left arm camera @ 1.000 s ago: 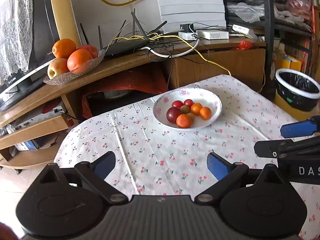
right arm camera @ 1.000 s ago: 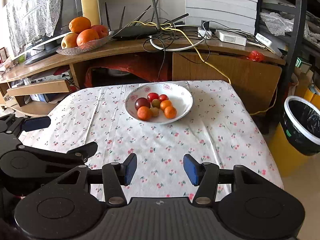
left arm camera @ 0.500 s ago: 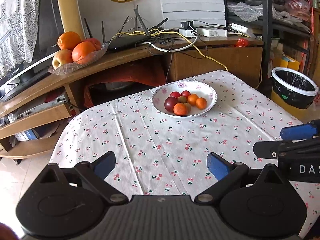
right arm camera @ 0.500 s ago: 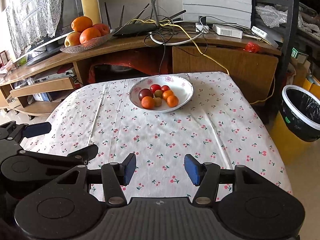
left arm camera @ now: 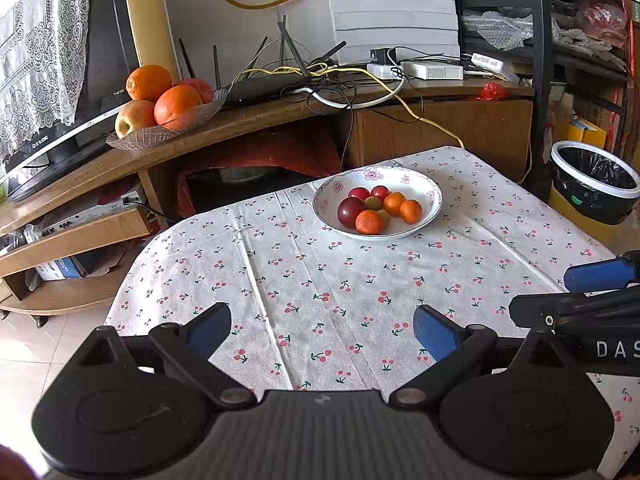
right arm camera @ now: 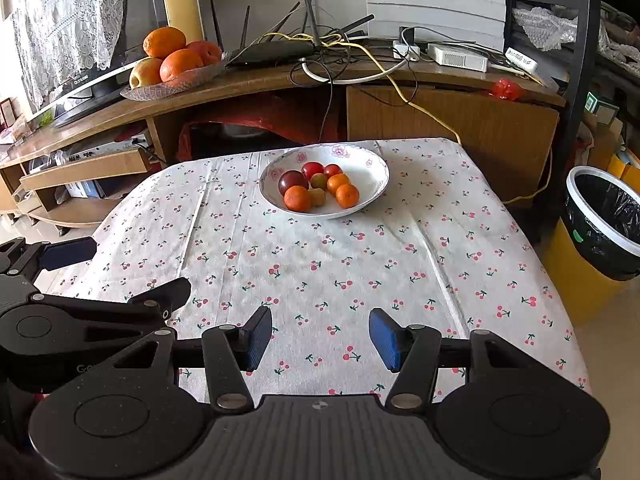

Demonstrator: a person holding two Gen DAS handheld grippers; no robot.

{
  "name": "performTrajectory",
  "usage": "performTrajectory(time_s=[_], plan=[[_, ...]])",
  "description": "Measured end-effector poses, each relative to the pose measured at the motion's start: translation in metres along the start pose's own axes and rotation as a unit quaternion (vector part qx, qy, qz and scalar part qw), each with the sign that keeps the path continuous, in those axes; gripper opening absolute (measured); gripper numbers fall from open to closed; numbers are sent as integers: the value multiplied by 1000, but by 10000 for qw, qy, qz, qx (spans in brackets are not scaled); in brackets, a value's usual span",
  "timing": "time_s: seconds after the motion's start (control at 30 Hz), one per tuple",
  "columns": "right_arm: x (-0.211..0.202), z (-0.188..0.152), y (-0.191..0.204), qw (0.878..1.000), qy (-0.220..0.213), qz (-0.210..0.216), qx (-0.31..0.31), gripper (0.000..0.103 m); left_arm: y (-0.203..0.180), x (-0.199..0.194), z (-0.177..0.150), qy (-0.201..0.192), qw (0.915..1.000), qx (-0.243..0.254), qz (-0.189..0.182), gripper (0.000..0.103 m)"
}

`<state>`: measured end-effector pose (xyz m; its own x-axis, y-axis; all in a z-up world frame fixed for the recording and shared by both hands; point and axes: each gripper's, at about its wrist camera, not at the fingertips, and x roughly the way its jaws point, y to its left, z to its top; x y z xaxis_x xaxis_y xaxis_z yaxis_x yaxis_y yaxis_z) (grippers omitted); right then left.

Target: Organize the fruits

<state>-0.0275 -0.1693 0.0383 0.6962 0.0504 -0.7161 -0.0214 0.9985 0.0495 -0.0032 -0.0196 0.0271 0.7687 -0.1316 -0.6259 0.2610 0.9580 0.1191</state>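
Note:
A white floral bowl (left arm camera: 430,204) (right arm camera: 372,176) stands at the far middle of the cherry-print tablecloth (left arm camera: 320,280) (right arm camera: 320,260). It holds several small fruits: a dark plum (left arm camera: 349,212) (right arm camera: 292,181), red ones, small oranges (left arm camera: 368,222) (right arm camera: 298,199) and greenish ones. My left gripper (left arm camera: 322,330) is open over the near table edge, nothing between its blue pads. My right gripper (right arm camera: 320,338) is open too, also empty and well short of the bowl. Each gripper shows at the edge of the other's view.
A glass dish (left arm camera: 160,134) (right arm camera: 176,86) of large oranges and an apple sits on the wooden TV stand behind the table, beside a router and tangled cables (left arm camera: 320,80). A lined bin (left arm camera: 596,182) (right arm camera: 604,216) stands on the floor to the right.
Both grippers have pulled back from the bowl, so it looks smaller and farther. More of the tablecloth shows. Both stay open and empty.

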Motion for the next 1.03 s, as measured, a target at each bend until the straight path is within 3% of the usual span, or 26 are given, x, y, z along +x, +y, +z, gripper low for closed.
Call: performTrajectory(time_s=[1.03], plan=[[3, 0, 1, 10000, 34, -5, -23, 51, 2, 2, -2, -21, 10000, 35, 49, 103]])
